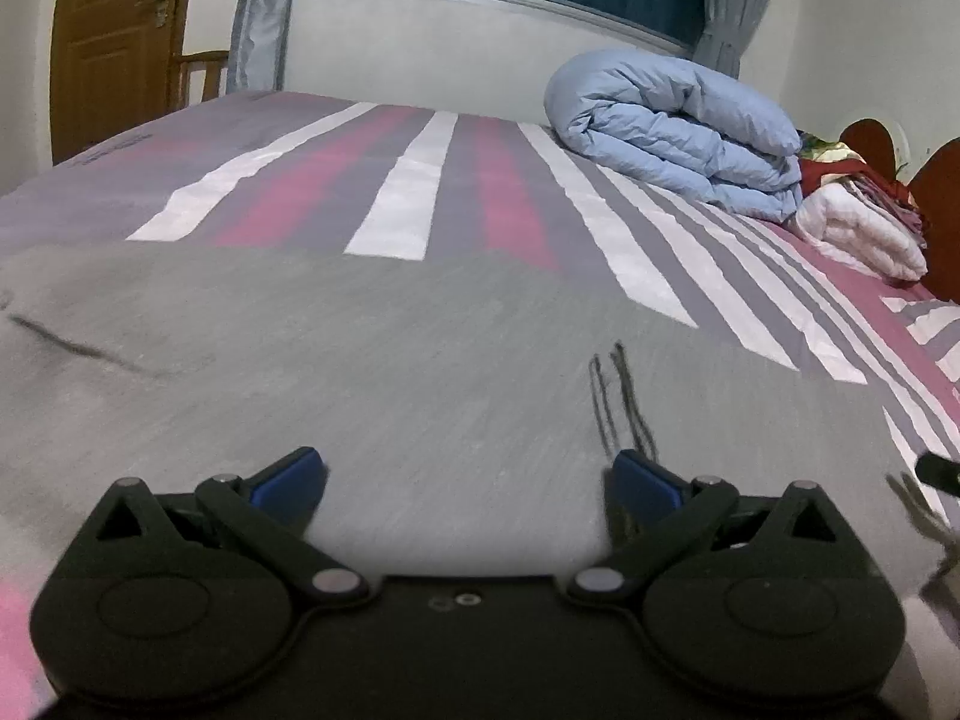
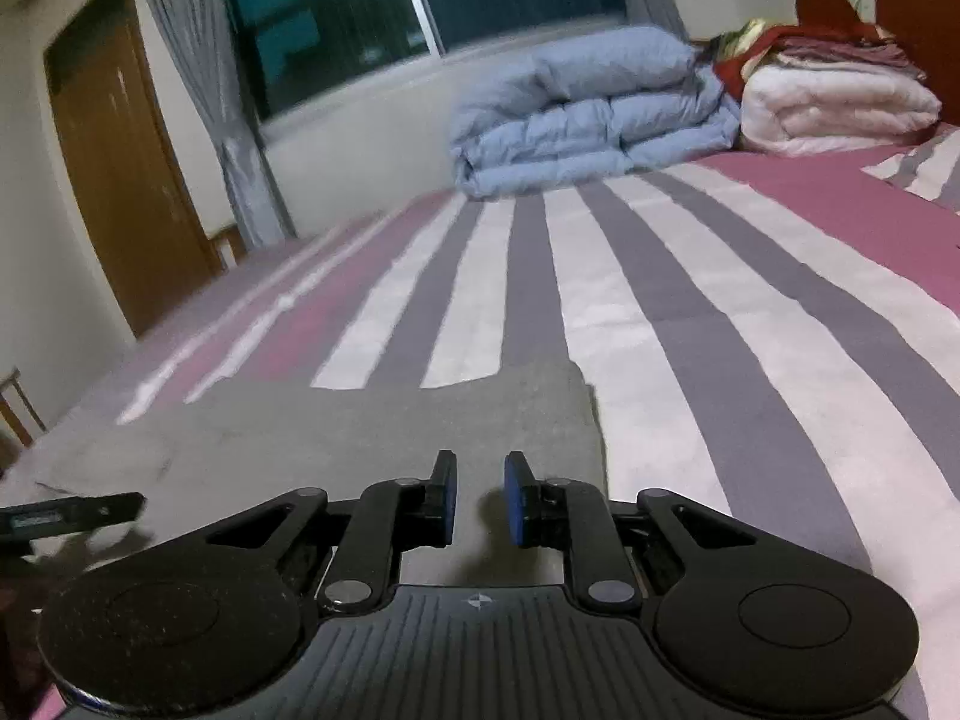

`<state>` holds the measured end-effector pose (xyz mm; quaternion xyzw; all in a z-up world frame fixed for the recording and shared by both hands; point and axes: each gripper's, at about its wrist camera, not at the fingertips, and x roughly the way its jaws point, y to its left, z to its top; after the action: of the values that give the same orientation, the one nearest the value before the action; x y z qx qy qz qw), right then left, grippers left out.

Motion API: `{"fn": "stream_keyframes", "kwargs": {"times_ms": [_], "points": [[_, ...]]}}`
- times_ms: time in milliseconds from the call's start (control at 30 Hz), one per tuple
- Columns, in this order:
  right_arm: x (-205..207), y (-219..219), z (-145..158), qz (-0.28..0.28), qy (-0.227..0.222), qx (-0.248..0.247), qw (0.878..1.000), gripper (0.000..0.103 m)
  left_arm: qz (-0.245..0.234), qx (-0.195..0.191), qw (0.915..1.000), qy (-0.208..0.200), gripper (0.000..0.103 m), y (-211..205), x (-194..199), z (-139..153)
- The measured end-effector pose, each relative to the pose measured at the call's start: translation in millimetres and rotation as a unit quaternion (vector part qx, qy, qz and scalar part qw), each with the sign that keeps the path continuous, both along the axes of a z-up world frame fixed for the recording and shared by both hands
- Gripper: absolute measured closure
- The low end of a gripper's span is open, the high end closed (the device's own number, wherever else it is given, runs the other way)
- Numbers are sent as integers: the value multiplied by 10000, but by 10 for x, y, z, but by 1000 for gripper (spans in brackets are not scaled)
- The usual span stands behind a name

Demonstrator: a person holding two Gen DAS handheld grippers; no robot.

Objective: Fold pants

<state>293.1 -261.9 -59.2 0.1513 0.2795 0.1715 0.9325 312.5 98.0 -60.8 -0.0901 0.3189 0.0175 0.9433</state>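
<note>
The grey pants [image 1: 372, 360] lie spread flat on the striped bed sheet [image 1: 396, 204], filling the near part of the left wrist view. They show in the right wrist view [image 2: 360, 432] too, with one straight edge near the fingers. My left gripper [image 1: 465, 480] is wide open just above the grey cloth, nothing between its blue pads [image 1: 288, 480]. My right gripper [image 2: 480, 498] is open by a narrow gap, low over the pants near their right edge, holding nothing. The other gripper's black tip [image 2: 72, 516] shows at the left edge.
A folded light-blue duvet [image 1: 678, 132] lies at the far side of the bed, with white and red folded bedding [image 1: 858, 228] beside it by the wooden headboard. A window, grey curtains and a wooden door [image 1: 114, 42] stand beyond the bed.
</note>
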Motion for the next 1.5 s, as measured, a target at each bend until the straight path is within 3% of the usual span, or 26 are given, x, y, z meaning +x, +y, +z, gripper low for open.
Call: {"fn": "stream_keyframes", "kwargs": {"times_ms": [67,133,300,433,500,533,600,667,767,800,867,1067,1133,1200,1267,1367,1500], "points": [[-147,2,-31,-19,-26,12,10000,76,26,6,10000,-10,6,50,-110,14],[-233,16,-43,-21,37,22,10000,55,112,57,9999,-98,6,131,-279,34],[-311,114,49,227,-175,6,9996,55,719,-26,9968,-359,6,607,-755,99],[-294,164,19,255,-84,106,9996,55,1472,-339,9873,-500,8,1136,-1052,104],[-286,201,13,287,-79,60,9995,55,1677,-754,9817,-493,12,1407,-1083,57],[-286,219,10,313,-81,27,9995,55,1737,-1138,9771,-468,15,1560,-1070,11],[-280,232,1,345,-99,-14,9994,55,1861,-2182,9569,-461,19,1903,-1025,-151],[-271,227,-12,349,-88,-17,9994,55,1851,-2901,9367,-647,21,2160,-966,-279],[-237,202,-39,302,-62,29,9995,55,1777,-3288,9248,-715,31,2420,-804,-370],[-227,195,-46,273,-54,40,9996,55,1768,-3332,9234,-708,39,2478,-753,-401],[-222,191,-51,223,-53,48,9997,55,1716,-3455,9196,-741,42,2574,-660,-465],[-171,232,-82,146,5,8,9999,55,1399,-3476,9225,-933,42,2638,-422,-559],[-157,217,-92,132,31,35,9999,55,1561,-3315,9260,-908,69,2624,-438,-570],[-157,184,-91,102,53,108,9999,55,1686,-3134,9289,-1023,74,2549,-499,-557],[-154,134,-74,31,68,140,9999,55,1673,-2704,9410,-1162,77,2418,-559,-423],[-149,1,-14,-155,63,188,9997,55,1620,-2499,9445,-1389,77,2260,-657,-202],[-146,-245,92,-492,19,216,9986,55,1213,-2227,9511,-1762,77,1807,-670,203]]}}
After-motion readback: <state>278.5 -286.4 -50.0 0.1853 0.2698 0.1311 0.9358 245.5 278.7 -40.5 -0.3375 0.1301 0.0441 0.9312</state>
